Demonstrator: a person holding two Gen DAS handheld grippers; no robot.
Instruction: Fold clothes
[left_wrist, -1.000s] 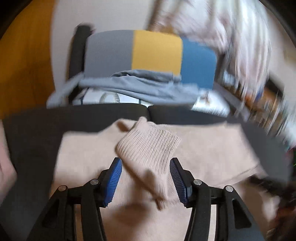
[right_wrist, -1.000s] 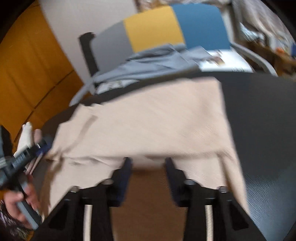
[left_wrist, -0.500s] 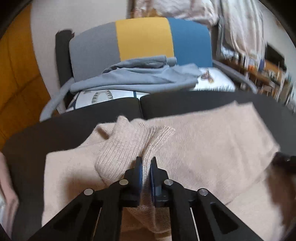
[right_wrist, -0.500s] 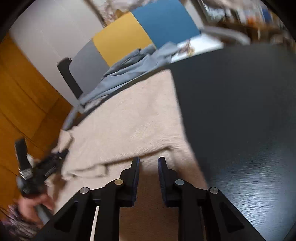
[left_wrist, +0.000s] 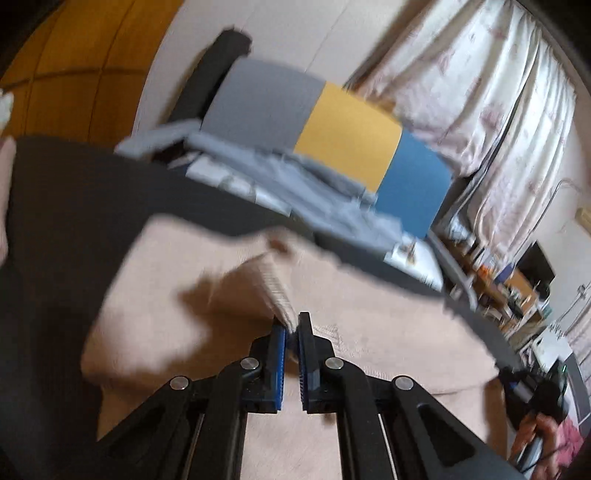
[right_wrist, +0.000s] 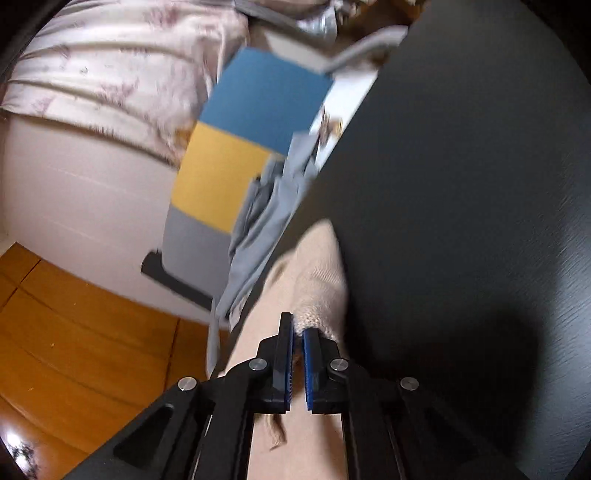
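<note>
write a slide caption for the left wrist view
Left gripper pinches the beige sweater's ribbed cuff over the dark table.

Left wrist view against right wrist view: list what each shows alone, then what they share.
Left wrist view only: the right gripper far off at the sweater's right edge, a hand on it, and cluttered shelves.

Right wrist view only: a bare stretch of the dark table.

Both: the beige knit sweater, pinched between shut blue pads, the left gripper on its ribbed cuff; the grey, yellow and blue chair with grey cloth; pale curtains.
</note>
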